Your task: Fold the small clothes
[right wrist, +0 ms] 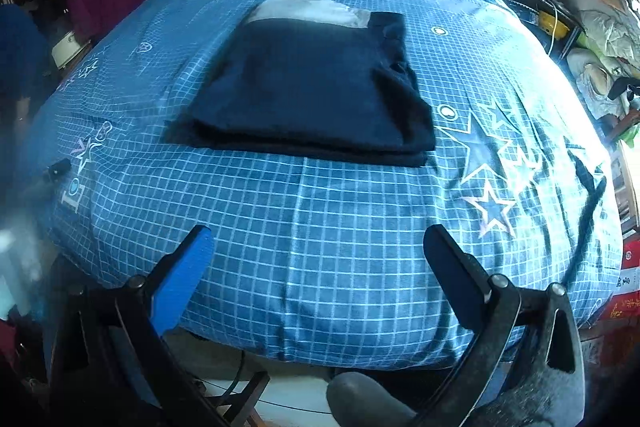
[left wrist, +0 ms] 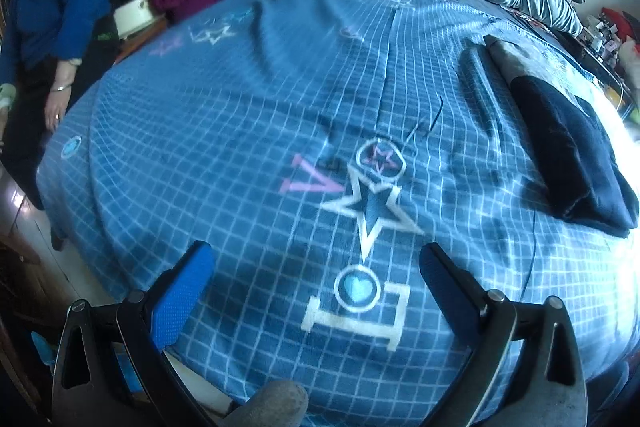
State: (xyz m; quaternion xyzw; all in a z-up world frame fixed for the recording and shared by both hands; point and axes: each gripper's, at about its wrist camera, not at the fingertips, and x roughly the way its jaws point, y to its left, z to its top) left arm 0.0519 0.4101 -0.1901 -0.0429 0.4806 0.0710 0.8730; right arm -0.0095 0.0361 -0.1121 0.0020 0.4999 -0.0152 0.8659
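Both the left gripper [left wrist: 316, 259] and the right gripper [right wrist: 318, 243] are spread wide with nothing between their blue pads, each held over the near edge of the bed [right wrist: 320, 227]. Ahead of the right gripper, a folded navy garment [right wrist: 308, 87] lies flat on the blue checked bedcover [left wrist: 248, 115], overlapping a grey garment [right wrist: 304, 9] behind it.

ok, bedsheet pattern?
Blue bedsheet with a white grid, plus printed stars and letters; clearest in the left wrist view.
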